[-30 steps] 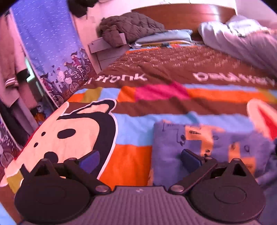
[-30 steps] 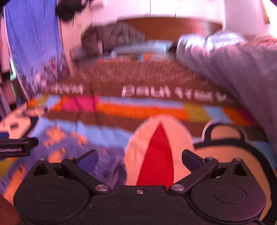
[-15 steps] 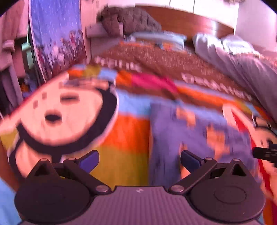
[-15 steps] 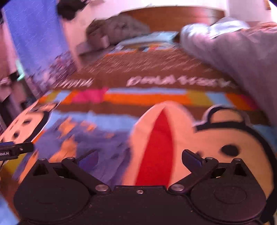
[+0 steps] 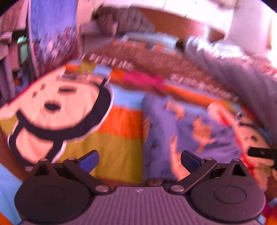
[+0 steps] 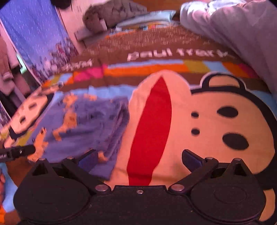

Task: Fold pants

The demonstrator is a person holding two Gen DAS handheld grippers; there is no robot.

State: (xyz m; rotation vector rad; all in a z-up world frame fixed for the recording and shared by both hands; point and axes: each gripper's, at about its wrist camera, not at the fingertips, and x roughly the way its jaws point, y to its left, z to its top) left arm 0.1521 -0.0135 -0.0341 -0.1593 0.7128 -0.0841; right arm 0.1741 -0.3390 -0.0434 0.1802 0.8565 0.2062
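Observation:
The blue pants with orange print [image 5: 187, 131] lie folded in a flat rectangle on the bedspread; they also show in the right wrist view [image 6: 86, 124]. My left gripper [image 5: 139, 160] is open and empty, above the pants' left edge. My right gripper [image 6: 139, 160] is open and empty, above the bedspread just right of the pants. The right gripper's tip shows at the right edge of the left wrist view [image 5: 261, 153]; the left gripper's tip shows at the left edge of the right wrist view [image 6: 17, 152]. The left view is blurred.
A colourful bedspread with cartoon monkey faces [image 6: 216, 121] covers the bed. A grey quilt [image 6: 238, 31] is heaped at the back right, a dark quilted bundle [image 6: 112, 13] and pillows near the wooden headboard [image 5: 173, 22]. A blue curtain [image 6: 36, 34] hangs at left.
Both grippers have pulled back and up from the folded pants, so more of the bed shows. Both stay open. The pants have not moved.

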